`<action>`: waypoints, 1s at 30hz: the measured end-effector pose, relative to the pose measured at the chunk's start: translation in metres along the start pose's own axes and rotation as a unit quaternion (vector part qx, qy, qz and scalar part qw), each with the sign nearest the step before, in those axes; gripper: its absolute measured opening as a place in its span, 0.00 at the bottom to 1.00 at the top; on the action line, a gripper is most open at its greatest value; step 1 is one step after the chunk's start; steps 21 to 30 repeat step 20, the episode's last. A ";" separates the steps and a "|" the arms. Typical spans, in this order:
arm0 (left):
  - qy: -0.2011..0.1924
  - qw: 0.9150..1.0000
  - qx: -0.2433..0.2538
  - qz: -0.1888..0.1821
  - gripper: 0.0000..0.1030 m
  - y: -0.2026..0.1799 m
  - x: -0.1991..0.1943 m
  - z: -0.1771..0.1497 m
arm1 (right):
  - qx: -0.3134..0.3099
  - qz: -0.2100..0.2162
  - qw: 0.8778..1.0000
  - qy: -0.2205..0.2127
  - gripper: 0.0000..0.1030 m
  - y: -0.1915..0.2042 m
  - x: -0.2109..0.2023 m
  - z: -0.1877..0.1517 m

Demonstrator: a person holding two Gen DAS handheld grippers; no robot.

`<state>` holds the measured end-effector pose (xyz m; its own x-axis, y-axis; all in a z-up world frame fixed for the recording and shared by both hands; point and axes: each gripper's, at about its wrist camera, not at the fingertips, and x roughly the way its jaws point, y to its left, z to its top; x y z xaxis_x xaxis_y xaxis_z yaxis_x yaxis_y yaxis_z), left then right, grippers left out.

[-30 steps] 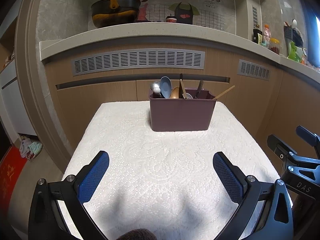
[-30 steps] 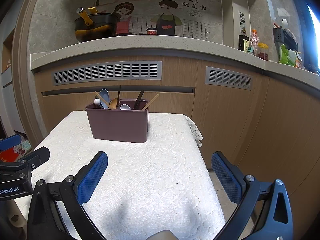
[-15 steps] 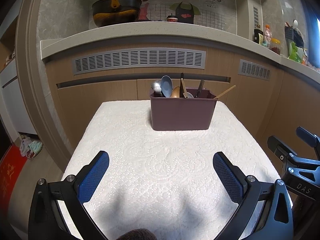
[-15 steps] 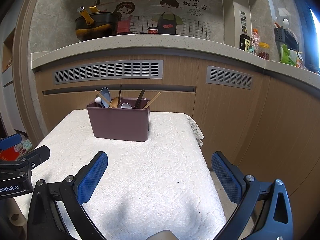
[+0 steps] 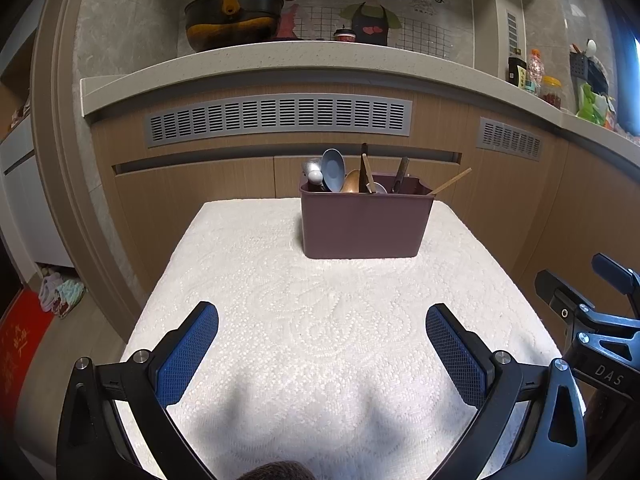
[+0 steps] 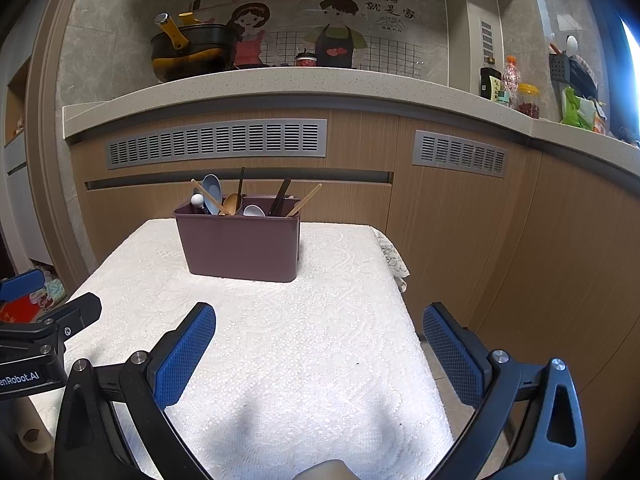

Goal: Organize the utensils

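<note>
grippers sit nearest the lens in both views, and almost nothing about them differs from the frames a second and half a second back: the left gripper and the right gripper hang at the same height over the near end of the table, jaws spread just as wide, with only a very slight drift of the scene in each view. that near stillness suggests no grasp is under way; judged from the scene, either the sorting is finished or it has not begun. each tool is wide open, its blue pads far apart, holding nothing and touching nothing, and the white lace tablecloth shows bare between the fingers. the right gripper's body also shows at the right edge of the left wrist view, just beside the table's side. farther back, well apart from both tools, the maroon utensil caddy stands upright on the cloth toward the far end of the table. the utensils stand in it: a blue spoon, a wooden spoon, dark handles and chopsticks leaning out over the rim. no loose cutlery shows anywhere on the cloth. behind the table run wooden cabinet fronts, and on the counter above them sits a dark pot with a yellow handle
</note>
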<state>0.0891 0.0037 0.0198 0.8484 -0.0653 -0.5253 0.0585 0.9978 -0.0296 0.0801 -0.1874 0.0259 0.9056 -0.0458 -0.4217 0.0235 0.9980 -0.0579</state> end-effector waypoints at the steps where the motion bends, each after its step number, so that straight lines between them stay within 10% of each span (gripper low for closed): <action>1: 0.000 1.000 0.000 0.000 1.00 0.000 0.000 -0.001 | 0.000 0.001 1.000 0.001 1.00 0.000 0.000 0.000; 30: 0.000 1.000 0.001 0.007 1.00 -0.001 0.001 -0.005 | 0.002 0.005 1.000 0.002 1.00 0.000 0.002 -0.001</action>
